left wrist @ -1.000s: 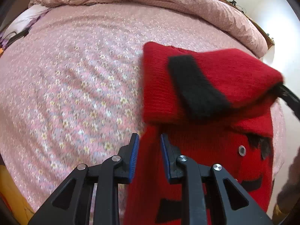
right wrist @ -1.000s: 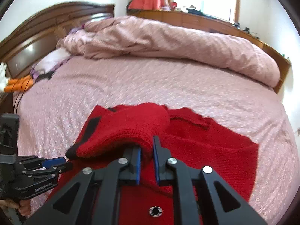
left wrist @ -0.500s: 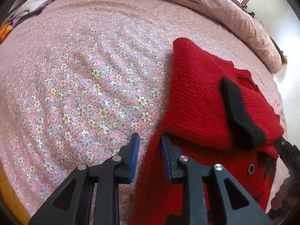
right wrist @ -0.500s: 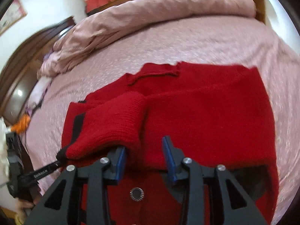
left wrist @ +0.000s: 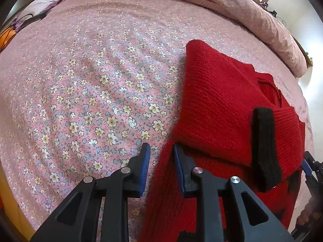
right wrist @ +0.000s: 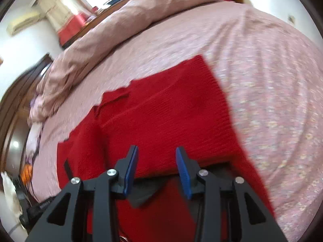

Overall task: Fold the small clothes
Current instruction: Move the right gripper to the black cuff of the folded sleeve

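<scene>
A red knit sweater [left wrist: 218, 104] lies on the bed, one sleeve folded across its body, the black cuff [left wrist: 264, 147] pointing toward me. My left gripper [left wrist: 160, 145] is shut on the sweater's near left edge, and the red knit fills the gap between its blue pads. In the right wrist view my right gripper [right wrist: 158, 148] stands open just above the sweater [right wrist: 171, 117], nothing pressed between its pads. A dark patch of the garment shows below them. One of the right gripper's fingers [left wrist: 310, 167] pokes in at the right rim of the left wrist view.
A pink floral sheet [left wrist: 90, 90] covers the bed. A rolled pink duvet [right wrist: 131, 24] lies along the far side. A dark wooden headboard [right wrist: 14, 104] and an orange item [right wrist: 27, 173] sit at the left. The bed's edge drops away on the right.
My right gripper let go of the sleeve, opened, and swung right while rolling. The sleeve now lies flat across the sweater. The left gripper kept its hold and barely moved.
</scene>
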`<move>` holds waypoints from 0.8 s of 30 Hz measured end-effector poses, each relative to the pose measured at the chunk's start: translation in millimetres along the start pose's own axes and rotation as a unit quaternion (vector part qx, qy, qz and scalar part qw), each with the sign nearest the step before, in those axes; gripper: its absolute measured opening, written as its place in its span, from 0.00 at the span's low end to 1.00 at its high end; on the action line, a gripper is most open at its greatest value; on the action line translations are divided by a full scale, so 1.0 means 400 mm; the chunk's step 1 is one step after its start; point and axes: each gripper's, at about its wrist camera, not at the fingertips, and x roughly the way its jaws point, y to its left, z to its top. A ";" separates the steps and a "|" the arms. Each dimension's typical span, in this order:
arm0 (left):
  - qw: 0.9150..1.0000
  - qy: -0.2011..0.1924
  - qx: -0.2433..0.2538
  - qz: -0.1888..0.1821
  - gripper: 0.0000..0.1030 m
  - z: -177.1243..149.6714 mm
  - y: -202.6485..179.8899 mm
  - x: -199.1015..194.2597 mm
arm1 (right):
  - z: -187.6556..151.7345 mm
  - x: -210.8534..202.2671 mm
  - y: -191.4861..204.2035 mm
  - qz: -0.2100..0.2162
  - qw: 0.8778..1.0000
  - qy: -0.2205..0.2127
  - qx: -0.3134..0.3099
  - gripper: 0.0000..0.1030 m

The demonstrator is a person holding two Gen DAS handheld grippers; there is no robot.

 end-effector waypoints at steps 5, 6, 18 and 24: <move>1.000 0.001 0.016 0.016 0.18 -0.009 -0.012 -0.033 | -0.001 -0.020 0.002 -0.029 0.999 0.004 -0.035 0.39; 1.000 -0.002 0.020 0.020 0.18 -0.011 -0.015 -0.044 | -0.008 -0.022 0.017 -0.032 0.998 0.007 -0.051 0.39; 0.998 -0.015 0.057 -0.001 0.18 -0.040 -0.016 -0.134 | -0.177 -0.013 0.349 -0.049 0.932 0.029 -0.358 0.57; 0.998 -0.012 0.058 -0.004 0.18 -0.047 -0.009 -0.135 | -0.261 0.028 0.441 -0.108 0.876 0.024 -0.470 0.58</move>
